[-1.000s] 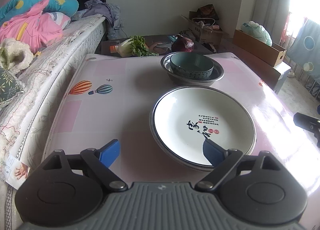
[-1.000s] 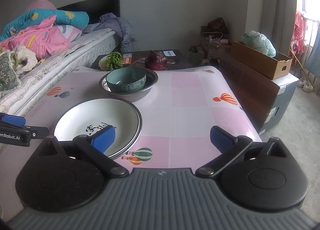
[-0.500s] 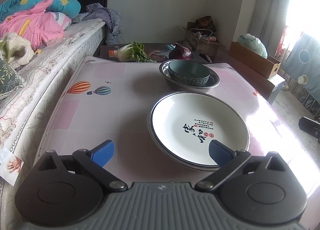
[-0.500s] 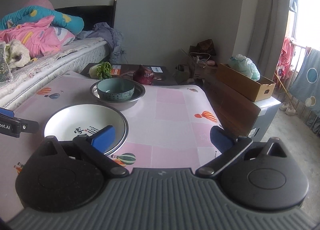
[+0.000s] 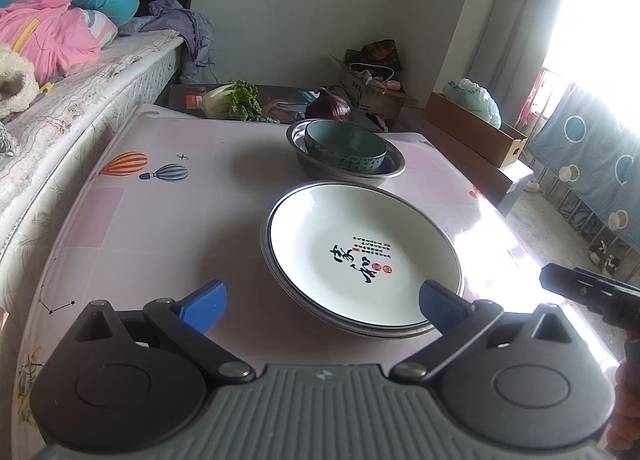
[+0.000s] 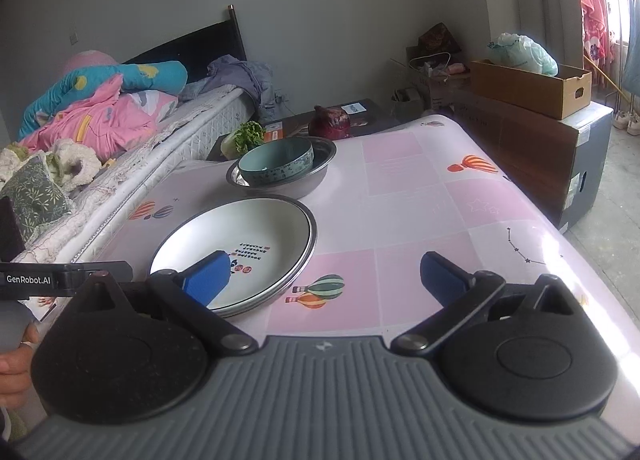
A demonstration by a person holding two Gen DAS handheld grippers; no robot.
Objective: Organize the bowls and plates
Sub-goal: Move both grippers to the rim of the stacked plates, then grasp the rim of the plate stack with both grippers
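Left wrist view: both grippers, left gripper [image 5: 322,302] and right gripper [image 6: 324,278], spread wide, empty, near white plate [image 5: 362,256], teal bowl [image 5: 346,146] in steel basin [image 5: 394,170] farther

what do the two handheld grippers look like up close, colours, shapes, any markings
The left gripper and right gripper match: a ribbed grey body with a small pale emblem, two round black discs, black linkage arms on silver rivets, and blue fingertips. From the right wrist view, the left unit's black side bar reads "GenRobot.AI" in white. No cables or sleeves are visible.
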